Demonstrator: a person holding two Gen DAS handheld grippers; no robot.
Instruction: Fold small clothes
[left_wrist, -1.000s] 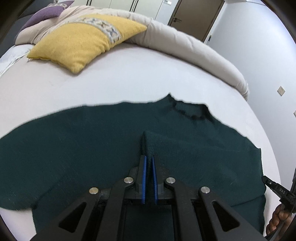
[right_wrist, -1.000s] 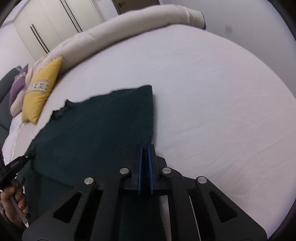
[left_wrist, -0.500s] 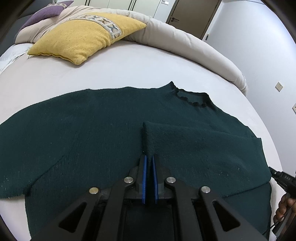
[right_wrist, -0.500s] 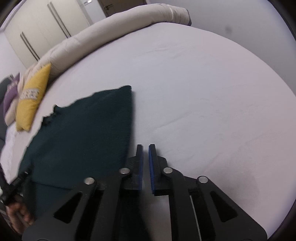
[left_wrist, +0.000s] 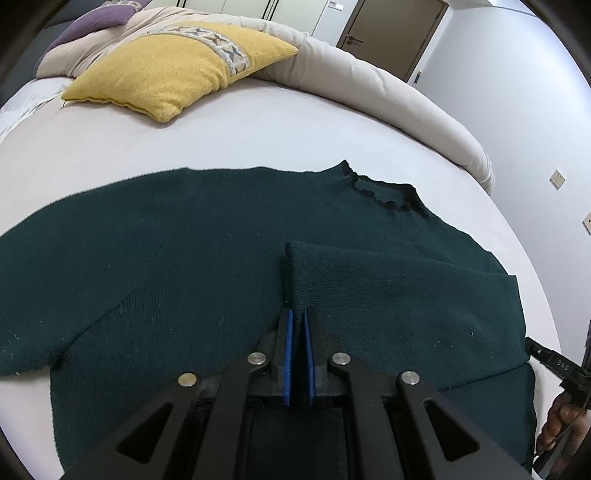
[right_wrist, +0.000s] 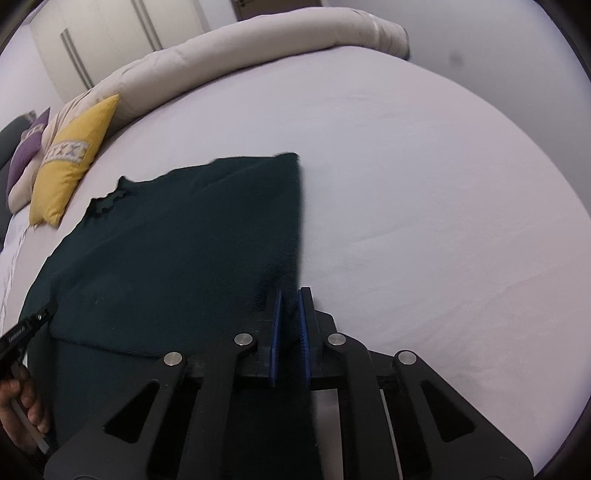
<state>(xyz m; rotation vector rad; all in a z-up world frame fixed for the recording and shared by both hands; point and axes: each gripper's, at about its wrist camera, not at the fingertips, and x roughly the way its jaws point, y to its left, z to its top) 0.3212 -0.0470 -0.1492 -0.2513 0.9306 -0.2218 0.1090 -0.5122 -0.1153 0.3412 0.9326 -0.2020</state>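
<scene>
A dark green knit sweater (left_wrist: 184, 258) lies flat on the white bed, neck hole (left_wrist: 384, 192) at the far side. Its right sleeve (left_wrist: 388, 288) is folded in across the body. My left gripper (left_wrist: 296, 317) is shut on that sleeve's cuff, low over the sweater's middle. In the right wrist view the sweater (right_wrist: 184, 240) fills the left half, its folded side edge running down to my right gripper (right_wrist: 290, 295). Those jaws are closing, with the dark edge pinched between the blue pads (right_wrist: 275, 321). A hand (right_wrist: 22, 406) with the left gripper shows at the lower left.
A yellow pillow (left_wrist: 177, 70) and a purple one (left_wrist: 99, 18) lie at the head of the bed. A rolled beige duvet (left_wrist: 388, 92) curves along the far edge. Bare white sheet (right_wrist: 424, 184) spreads right of the sweater. A brown door (left_wrist: 391, 33) stands behind.
The right gripper let go of the sweater's side edge, stood open beside it on the sheet, and now has closed on that edge again. The left gripper keeps its hold on the cuff.
</scene>
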